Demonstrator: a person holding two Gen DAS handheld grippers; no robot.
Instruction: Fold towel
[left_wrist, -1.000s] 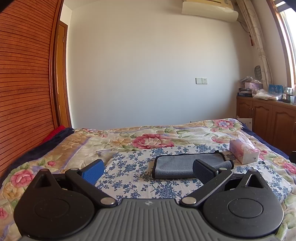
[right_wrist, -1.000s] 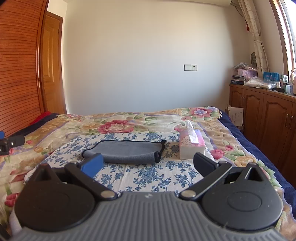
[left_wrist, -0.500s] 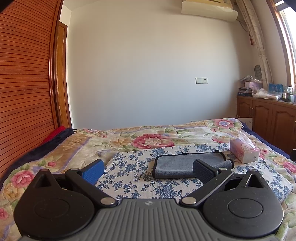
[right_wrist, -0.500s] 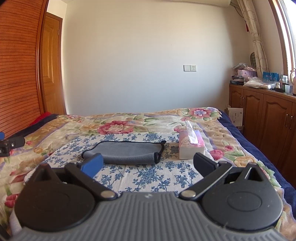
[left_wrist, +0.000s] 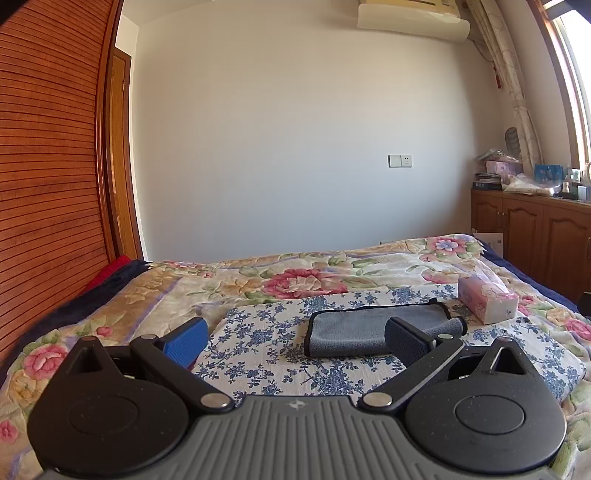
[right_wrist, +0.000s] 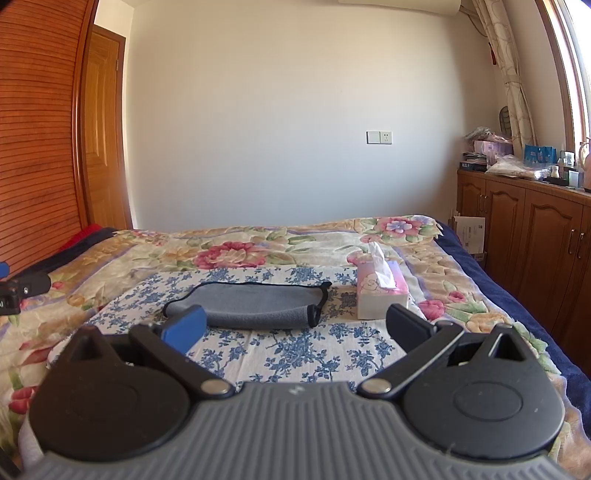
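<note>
A grey towel (left_wrist: 354, 328) with a dark edge lies folded on a blue-flowered white cloth (left_wrist: 258, 339) spread on the bed. In the right wrist view the same grey towel (right_wrist: 255, 304) lies ahead on the blue-flowered cloth (right_wrist: 295, 350), its near side rolled over. My left gripper (left_wrist: 295, 341) hovers open in front of the towel, nothing between its fingers. My right gripper (right_wrist: 295, 325) is open too, held short of the towel and apart from it. The left gripper's tip (right_wrist: 22, 290) shows at the left edge of the right wrist view.
A pink tissue box (left_wrist: 485, 301) stands just right of the towel, also seen as the tissue box (right_wrist: 380, 291). The flowered bedspread (left_wrist: 295, 273) covers the bed. A wooden wardrobe (left_wrist: 48, 184) rises at left, wooden cabinets (right_wrist: 524, 236) with clutter at right.
Almost nothing has moved. Both grippers stay open and hover in the same place before the towel, with only a slight drift of the views.
</note>
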